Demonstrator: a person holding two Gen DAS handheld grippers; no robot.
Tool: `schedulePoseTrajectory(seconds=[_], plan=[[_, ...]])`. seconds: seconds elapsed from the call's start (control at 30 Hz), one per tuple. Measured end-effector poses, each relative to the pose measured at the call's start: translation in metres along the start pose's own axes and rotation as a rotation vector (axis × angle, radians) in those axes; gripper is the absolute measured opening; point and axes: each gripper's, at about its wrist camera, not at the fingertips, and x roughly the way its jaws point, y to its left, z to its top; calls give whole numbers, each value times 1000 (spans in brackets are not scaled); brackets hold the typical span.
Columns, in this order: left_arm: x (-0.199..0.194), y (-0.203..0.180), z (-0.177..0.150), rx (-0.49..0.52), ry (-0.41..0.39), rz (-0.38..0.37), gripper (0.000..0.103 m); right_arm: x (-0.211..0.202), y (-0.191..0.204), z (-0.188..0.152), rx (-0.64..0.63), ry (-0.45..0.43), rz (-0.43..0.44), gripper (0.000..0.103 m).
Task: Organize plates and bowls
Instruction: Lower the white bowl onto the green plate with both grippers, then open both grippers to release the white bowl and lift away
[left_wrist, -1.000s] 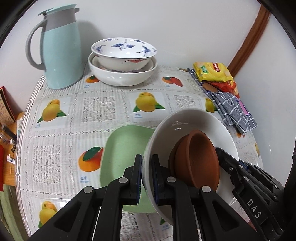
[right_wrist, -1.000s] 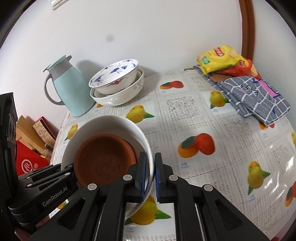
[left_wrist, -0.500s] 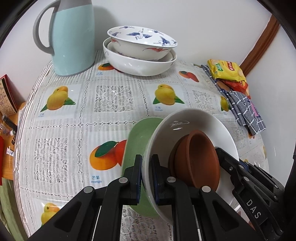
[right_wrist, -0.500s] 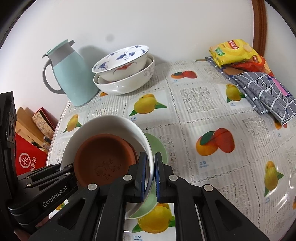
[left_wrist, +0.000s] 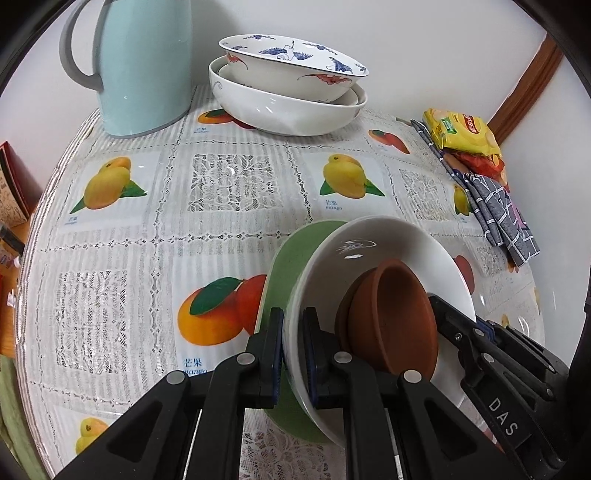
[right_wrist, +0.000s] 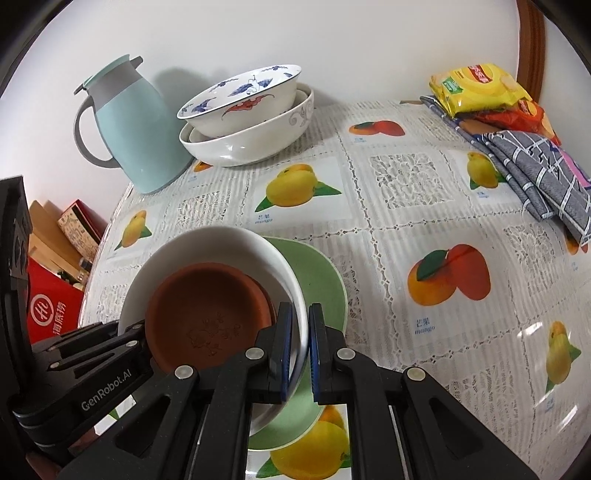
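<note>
A white bowl with a brown clay dish inside it is held from both sides. My left gripper is shut on its left rim and my right gripper is shut on its right rim. The bowl hangs low over a green plate lying on the tablecloth; whether they touch I cannot tell. At the back stands a blue-patterned bowl nested in a larger white bowl.
A pale blue jug stands back left beside the stacked bowls. Snack packets and a grey checked cloth lie at the right edge. Boxes sit beyond the table's left edge.
Both grippers have sunk with the white bowl and moved forward. The green plate now lies right beneath the bowl, and the jug and stacked bowls look nearer.
</note>
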Motion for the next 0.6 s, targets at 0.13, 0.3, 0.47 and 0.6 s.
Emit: schedulePoseTrajectory(seconds=[0.13, 0.3, 0.47, 0.6], plan=[[0, 1, -1, 2, -1, -9, 12, 0, 0, 0, -7, -3, 8, 10], [0, 1, 0, 5, 4, -9, 12, 0, 2, 0, -30, -3, 2, 10], [-4, 2, -1, 12, 17, -15, 18, -6, 1, 0, -42, -13, 3, 16], [-10, 0, -6, 15, 21, -11, 23, -11, -3, 0, -35, -16, -18, 30]])
